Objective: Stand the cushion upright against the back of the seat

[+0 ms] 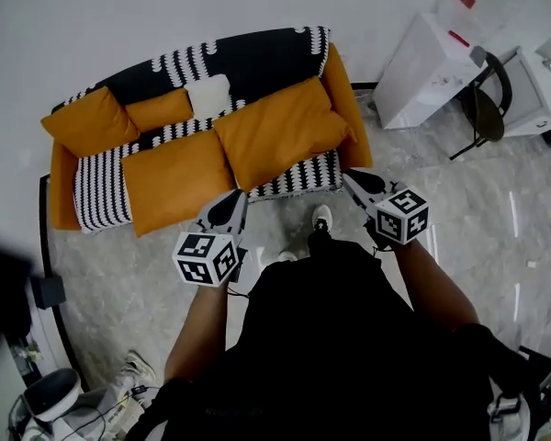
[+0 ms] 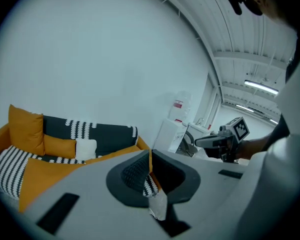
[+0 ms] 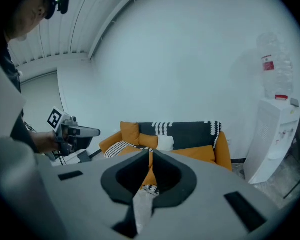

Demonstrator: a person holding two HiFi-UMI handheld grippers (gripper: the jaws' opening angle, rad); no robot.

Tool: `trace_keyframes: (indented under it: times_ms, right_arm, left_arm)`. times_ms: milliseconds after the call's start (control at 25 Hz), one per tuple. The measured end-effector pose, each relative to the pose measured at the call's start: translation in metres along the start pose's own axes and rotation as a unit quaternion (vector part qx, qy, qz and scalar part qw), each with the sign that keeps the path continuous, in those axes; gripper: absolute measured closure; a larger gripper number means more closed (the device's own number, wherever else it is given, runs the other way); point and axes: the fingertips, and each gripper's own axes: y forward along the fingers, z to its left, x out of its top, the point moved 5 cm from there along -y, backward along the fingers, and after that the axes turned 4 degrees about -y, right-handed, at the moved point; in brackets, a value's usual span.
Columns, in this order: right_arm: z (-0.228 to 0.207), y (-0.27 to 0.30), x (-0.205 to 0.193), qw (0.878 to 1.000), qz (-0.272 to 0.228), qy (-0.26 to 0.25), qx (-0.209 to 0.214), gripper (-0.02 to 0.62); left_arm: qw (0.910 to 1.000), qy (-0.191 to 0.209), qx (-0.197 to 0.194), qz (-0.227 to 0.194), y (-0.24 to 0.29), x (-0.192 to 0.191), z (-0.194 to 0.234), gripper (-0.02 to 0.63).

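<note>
Hovering left claw (image 1: 230, 197) (image 2: 150, 155): jaws pressed together with nothing between them; held short of the sofa's front edge
Right claw (image 1: 351, 176) (image 3: 150, 156): jaws together, empty; just off the sofa's front right corner
Sofa (image 1: 342, 90): orange, draped with a black-and-white throw (image 1: 257, 58); ahead of both claws
Cushion (image 1: 280, 131): large, orange; lying skewed on the seat, ahead and between the claws, nearer the right one; not upright
Second large cushion (image 1: 174, 180): flat on the seat, ahead-left of the left claw
Backrest: small orange cushion (image 1: 159, 110) and white cushion (image 1: 208, 96) beyond the left claw
White cabinet (image 1: 422, 72): off to the right claw's right
</note>
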Motion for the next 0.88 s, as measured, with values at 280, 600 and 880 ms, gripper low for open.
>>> trace_keyframes:
  times_ms: [280,600,880]
  right_arm:
    - [-0.071,0.037,-0.010,0.999,0.044,-0.018,-0.010,0.557]
    - [-0.156,0.061,-0.049,0.993,0.111,-0.033,-0.008,0.557]
    - [-0.228,0.086,-0.077,0.986,0.157,-0.047,-0.010,0.557]
  left_arm:
    - [0.9974,-0.017,0.059,0.038,0.039,-0.013,0.040,0.577]
    - [0.9715,-0.032,0.169,0.163,0.093,-0.098,0.104,0.577]
    - [0.9496,-0.093,0.222,0.201,0.132,-0.138,0.140,0.577]
